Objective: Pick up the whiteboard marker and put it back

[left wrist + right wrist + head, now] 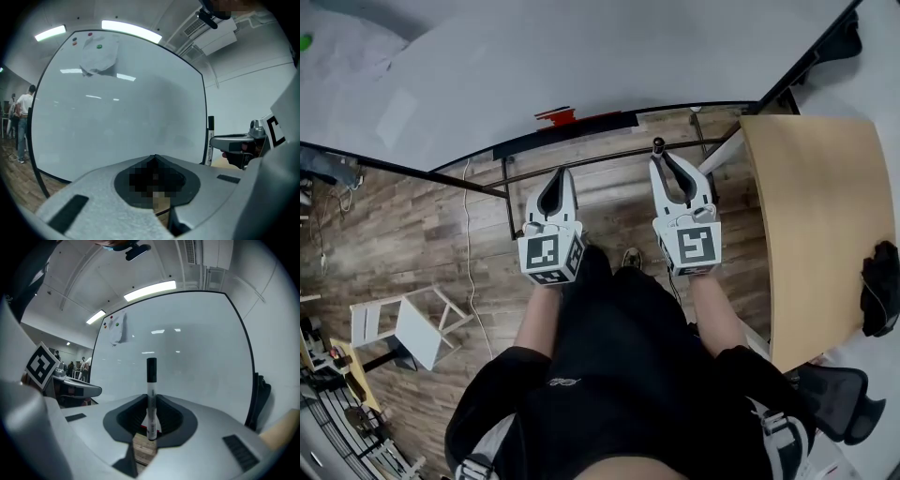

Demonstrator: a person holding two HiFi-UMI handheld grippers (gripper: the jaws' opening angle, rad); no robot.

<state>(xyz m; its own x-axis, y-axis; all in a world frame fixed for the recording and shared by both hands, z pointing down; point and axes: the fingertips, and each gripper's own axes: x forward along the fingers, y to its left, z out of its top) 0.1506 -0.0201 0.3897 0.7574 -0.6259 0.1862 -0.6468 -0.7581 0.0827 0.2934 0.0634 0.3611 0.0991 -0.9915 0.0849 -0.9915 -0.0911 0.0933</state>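
A big whiteboard (581, 56) fills the top of the head view and stands right in front of both tongs; a sheet of paper (98, 56) is pinned near its upper left corner. Below it runs a wooden floor (412, 216), with a white chair (408, 323) tipped over at the left. A tan worktop (820, 216) sits at the right, with a black object (881, 286) lying on its far right edge. The person (619, 375), dressed in black, stands between the floor and the worktop and holds both tongs out side by side toward the board. The left tongs (563, 174) are clenched with the tips meeting; a mosaic patch covers the hollow behind the tips. The right tongs (664, 159) are grasping the whiteboard marker (151, 380), which stands upright between the two tips with its black cap on top and its pale barrel running down through the grip. In the head view only the marker's dark end (658, 144) shows, poking out past the tips just below the board's bottom rail. From the left gripper view the marker (209, 140) rises beside the board's right edge.
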